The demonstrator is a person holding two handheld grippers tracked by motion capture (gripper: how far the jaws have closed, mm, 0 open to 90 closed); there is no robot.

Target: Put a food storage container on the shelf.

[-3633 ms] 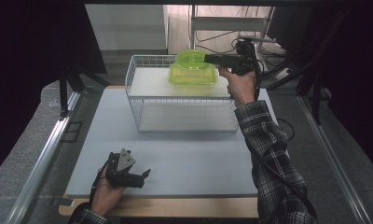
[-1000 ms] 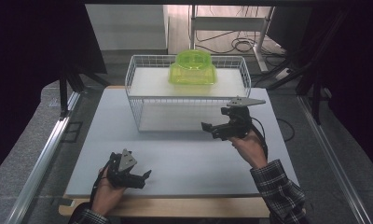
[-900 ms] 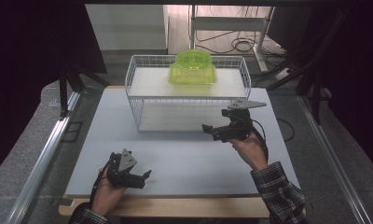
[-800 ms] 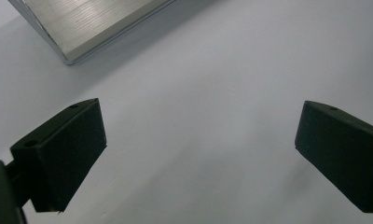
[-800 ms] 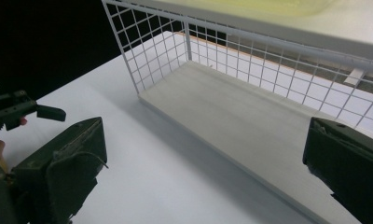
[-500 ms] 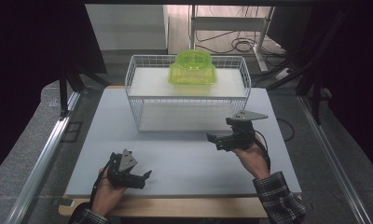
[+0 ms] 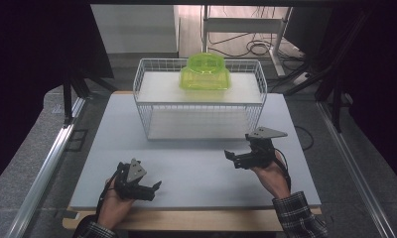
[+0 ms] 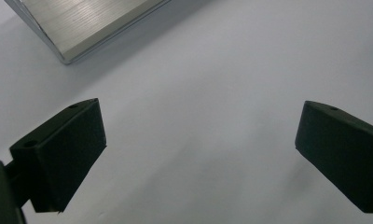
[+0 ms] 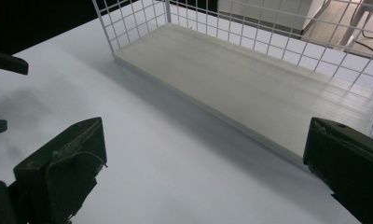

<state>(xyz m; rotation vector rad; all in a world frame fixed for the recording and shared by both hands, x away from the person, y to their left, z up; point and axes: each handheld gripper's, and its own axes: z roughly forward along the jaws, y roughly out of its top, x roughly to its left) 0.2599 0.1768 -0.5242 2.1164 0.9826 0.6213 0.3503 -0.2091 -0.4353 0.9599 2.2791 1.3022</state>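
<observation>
Near the mat's front edge, left claw [image 7: 156,187] and right claw [image 7: 231,157] gape wide, empty.

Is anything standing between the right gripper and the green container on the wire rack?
Nothing visible lies on the table between the right gripper and the wire rack; the green container sits on its top shelf, reachable from above.

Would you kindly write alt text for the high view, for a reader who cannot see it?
A green container sits on the upper shelf of a white wire rack at the far side of a grey table. Nearer, the left gripper and right gripper, both empty, are held over the table.
</observation>
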